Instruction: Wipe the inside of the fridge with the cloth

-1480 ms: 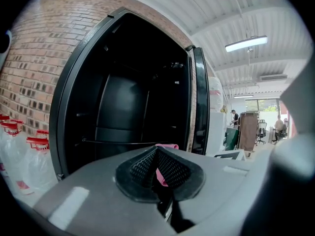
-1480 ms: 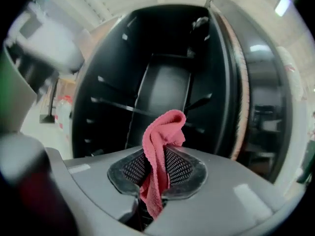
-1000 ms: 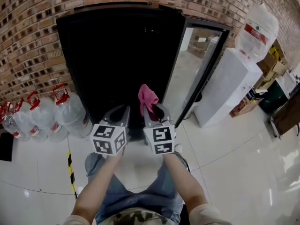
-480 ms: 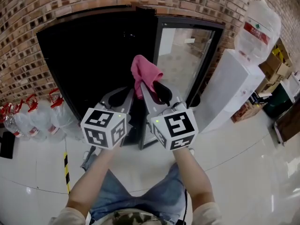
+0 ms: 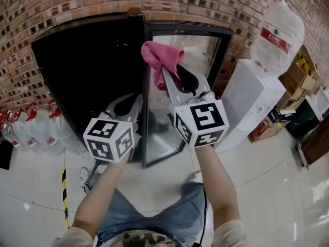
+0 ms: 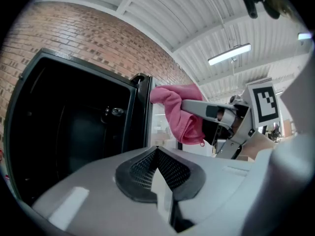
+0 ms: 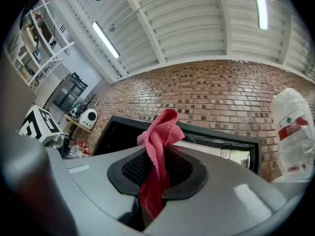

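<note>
Near the top of the fridge (image 5: 85,27) our right gripper (image 5: 172,72) pinches the cloth (image 5: 160,55), with the dark inside just left of it, while our left gripper (image 5: 133,101) waits lower, pressed together

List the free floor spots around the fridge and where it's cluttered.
Bare tile floor lies in front of the water dispenser, right of the glass door. More bare tile lies on both sides of the striped tape. Crowded: water jugs left of the fridge, boxes at far right.
</note>
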A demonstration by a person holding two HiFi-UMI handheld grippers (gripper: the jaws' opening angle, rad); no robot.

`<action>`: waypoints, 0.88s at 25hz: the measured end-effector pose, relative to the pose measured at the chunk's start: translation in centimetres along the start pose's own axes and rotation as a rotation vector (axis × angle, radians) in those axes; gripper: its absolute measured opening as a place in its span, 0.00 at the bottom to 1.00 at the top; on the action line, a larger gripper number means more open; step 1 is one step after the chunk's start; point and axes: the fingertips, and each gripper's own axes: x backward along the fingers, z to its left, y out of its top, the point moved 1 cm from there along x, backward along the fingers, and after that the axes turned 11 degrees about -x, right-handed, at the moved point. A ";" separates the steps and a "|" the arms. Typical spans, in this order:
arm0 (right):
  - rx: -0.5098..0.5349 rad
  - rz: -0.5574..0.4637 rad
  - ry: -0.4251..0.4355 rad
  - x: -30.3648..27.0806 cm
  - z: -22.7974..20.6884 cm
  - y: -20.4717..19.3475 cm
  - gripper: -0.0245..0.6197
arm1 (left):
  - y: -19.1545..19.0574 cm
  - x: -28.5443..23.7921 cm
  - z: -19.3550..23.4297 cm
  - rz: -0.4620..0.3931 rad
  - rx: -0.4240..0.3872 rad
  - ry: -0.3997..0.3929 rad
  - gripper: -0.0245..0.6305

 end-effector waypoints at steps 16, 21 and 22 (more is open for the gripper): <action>-0.036 -0.016 -0.241 2.9 -19.9 -3.0 0.14 | -2.9 -1.8 -2.8 0.059 0.015 0.118 0.04; -0.035 0.004 -0.327 4.3 -26.1 -3.9 0.15 | -3.7 -3.1 -3.8 0.075 0.023 0.144 0.04; -0.034 0.005 -0.338 4.5 -26.9 -4.0 0.14 | -3.9 -3.3 -4.0 0.076 0.025 0.147 0.04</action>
